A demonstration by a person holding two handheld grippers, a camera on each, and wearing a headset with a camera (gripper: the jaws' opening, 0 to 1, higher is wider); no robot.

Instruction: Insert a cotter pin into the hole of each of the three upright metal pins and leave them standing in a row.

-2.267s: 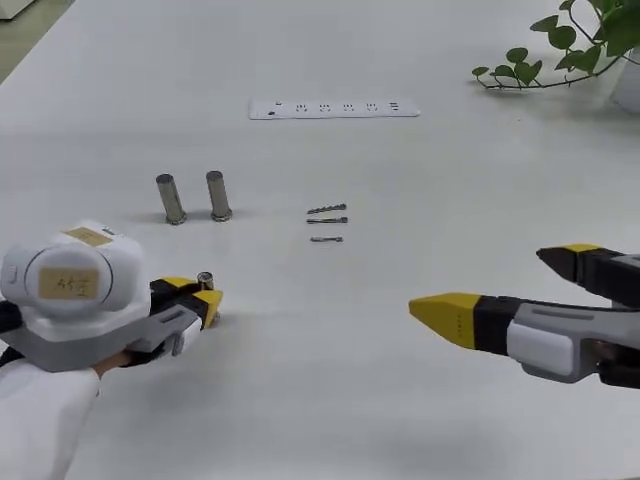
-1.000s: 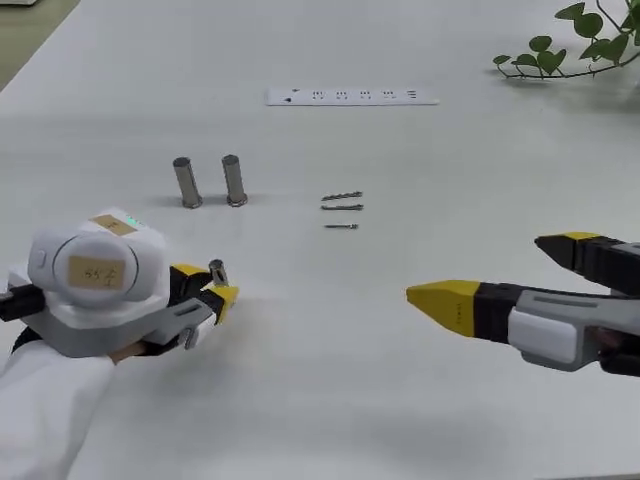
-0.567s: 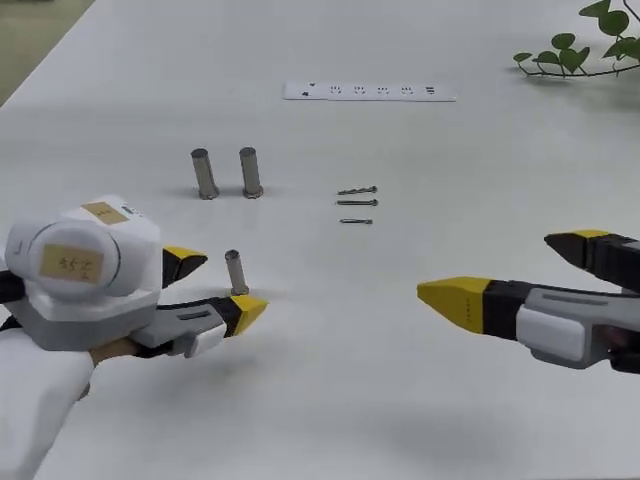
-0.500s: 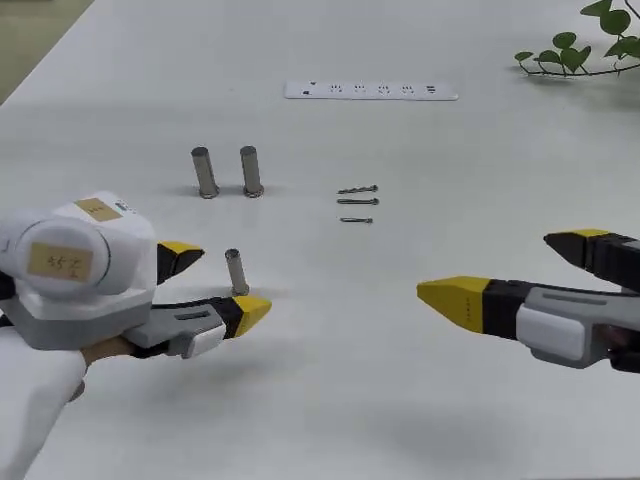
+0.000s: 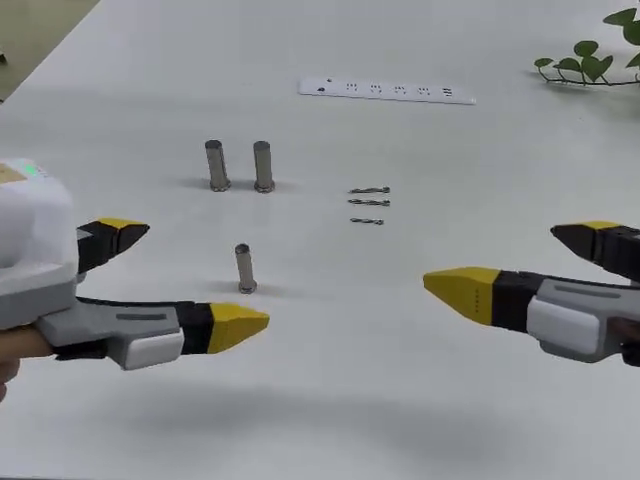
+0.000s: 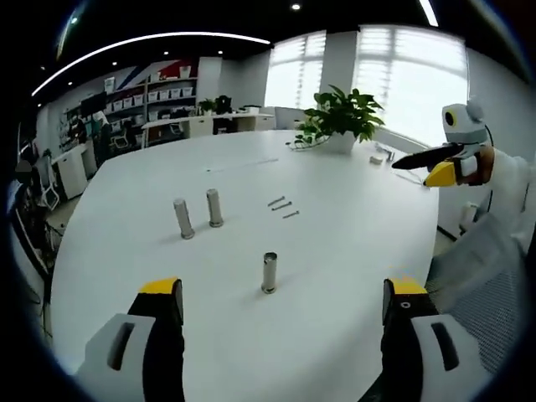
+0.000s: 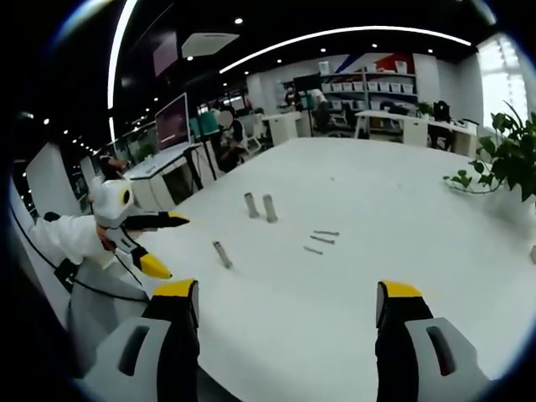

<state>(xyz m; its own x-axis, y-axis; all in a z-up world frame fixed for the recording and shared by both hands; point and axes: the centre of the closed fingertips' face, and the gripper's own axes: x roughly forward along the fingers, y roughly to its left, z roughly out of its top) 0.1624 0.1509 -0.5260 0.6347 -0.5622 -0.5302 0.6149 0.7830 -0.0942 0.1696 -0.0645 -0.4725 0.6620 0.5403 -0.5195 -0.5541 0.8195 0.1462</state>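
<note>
Three grey metal pins stand upright on the white table. Two stand side by side at the back (image 5: 217, 165) (image 5: 263, 166); the third pin (image 5: 244, 269) (image 6: 269, 273) (image 7: 222, 254) stands alone nearer me. Three small cotter pins (image 5: 368, 204) (image 6: 282, 206) (image 7: 322, 239) lie in a short column to the right of the pair. My left gripper (image 5: 185, 280) (image 6: 280, 297) is open, drawn back to the left of the lone pin and holding nothing. At the right, my right gripper (image 5: 520, 258) (image 7: 280, 300) is open and holds nothing.
A white power strip (image 5: 387, 91) lies at the far side of the table. A leafy plant (image 5: 590, 60) (image 6: 338, 117) (image 7: 494, 163) stands at the back right. Desks and shelves fill the office behind the table.
My left gripper was shut on the third pin, set it upright on the table, opened, and has drawn back to the left. The right gripper has stayed where it was.
</note>
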